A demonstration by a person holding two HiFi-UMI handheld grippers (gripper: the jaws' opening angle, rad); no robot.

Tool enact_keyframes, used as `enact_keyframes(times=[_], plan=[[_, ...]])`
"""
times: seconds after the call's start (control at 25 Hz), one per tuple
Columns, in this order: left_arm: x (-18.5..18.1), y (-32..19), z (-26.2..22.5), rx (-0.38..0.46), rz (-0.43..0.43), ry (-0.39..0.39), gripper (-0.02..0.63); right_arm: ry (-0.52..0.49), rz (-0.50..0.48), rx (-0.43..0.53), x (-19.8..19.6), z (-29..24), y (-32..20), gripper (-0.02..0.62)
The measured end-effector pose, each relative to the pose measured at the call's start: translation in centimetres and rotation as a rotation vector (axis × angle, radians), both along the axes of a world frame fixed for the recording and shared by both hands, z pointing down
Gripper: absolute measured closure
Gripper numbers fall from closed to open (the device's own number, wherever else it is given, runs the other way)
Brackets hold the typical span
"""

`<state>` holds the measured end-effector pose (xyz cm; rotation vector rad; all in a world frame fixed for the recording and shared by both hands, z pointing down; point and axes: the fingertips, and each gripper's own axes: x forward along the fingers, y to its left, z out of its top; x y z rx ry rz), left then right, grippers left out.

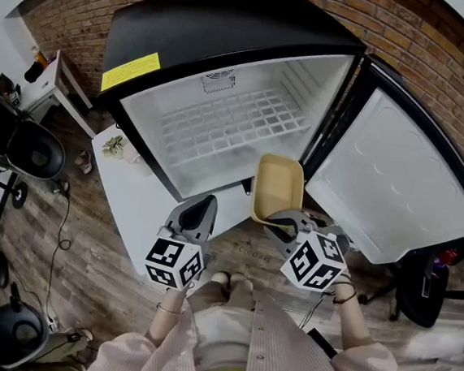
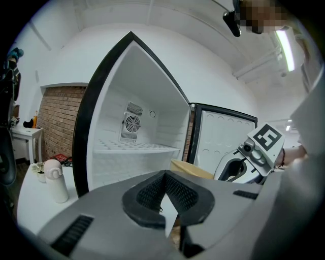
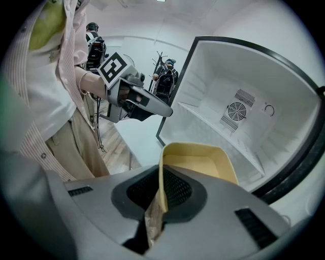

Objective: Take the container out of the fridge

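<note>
A tan, open-topped container [image 1: 277, 185] hangs in the air just outside the open fridge [image 1: 182, 21], in front of its lower edge. My right gripper [image 1: 284, 220] is shut on the container's near rim. In the right gripper view the rim [image 3: 161, 172] stands edge-on between the pads of my right gripper [image 3: 161, 192]. My left gripper [image 1: 199, 212] hovers to the left of the container, shut and holding nothing. In the left gripper view the jaw tips of the left gripper [image 2: 165, 189] meet, with the container [image 2: 190, 169] beyond them.
The fridge interior is white, with one wire shelf [image 1: 221, 127] that holds nothing. Its door [image 1: 388, 179] stands swung open to the right. A low white table [image 1: 133, 191] with a small white bottle [image 2: 55, 180] sits to the left. Black chairs [image 1: 24, 144] stand on the wooden floor.
</note>
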<state>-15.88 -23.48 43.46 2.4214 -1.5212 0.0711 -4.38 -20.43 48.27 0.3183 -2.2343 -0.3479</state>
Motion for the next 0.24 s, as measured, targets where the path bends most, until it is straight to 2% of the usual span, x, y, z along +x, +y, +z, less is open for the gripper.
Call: enact_keyframes(times=[0.24], plan=[[-0.47, 0.10, -0.25, 0.006, -0.005, 0.000, 0.615, -0.001, 0.003, 0.005, -0.29, -0.26, -0.13, 0.571]])
